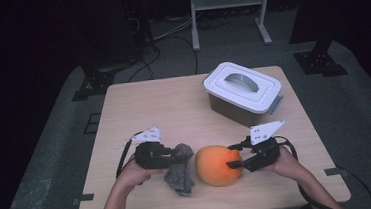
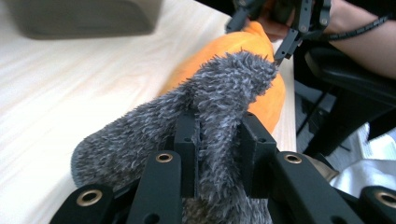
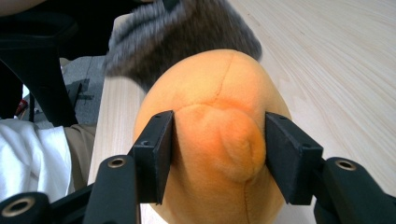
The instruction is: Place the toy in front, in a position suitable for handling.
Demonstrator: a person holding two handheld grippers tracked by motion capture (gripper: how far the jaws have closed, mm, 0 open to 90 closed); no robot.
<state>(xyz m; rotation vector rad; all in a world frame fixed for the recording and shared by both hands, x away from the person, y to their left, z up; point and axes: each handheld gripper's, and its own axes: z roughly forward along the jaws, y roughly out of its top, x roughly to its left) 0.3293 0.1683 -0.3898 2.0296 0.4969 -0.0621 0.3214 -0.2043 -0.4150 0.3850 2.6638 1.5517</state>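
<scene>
closest to me, my left gripper [image 2: 217, 140] has its fingers [image 2: 187, 140] pinched nearly closed on a fold of the grey fuzzy cloth [image 2: 205, 102], which trails down onto the tabletop [image 1: 143, 108] near the front edge. just beside it, touching the cloth, sits the orange plush ball [image 1: 217, 164]. my right gripper [image 3: 219, 149] comes at the ball from the other side, fingers [image 3: 156, 149] partly spread and pressing a bulge of plush between them. farther back on the right, well apart, i see a grey storage box [image 1: 243, 92] with a white lid, nothing between it and the ball
</scene>
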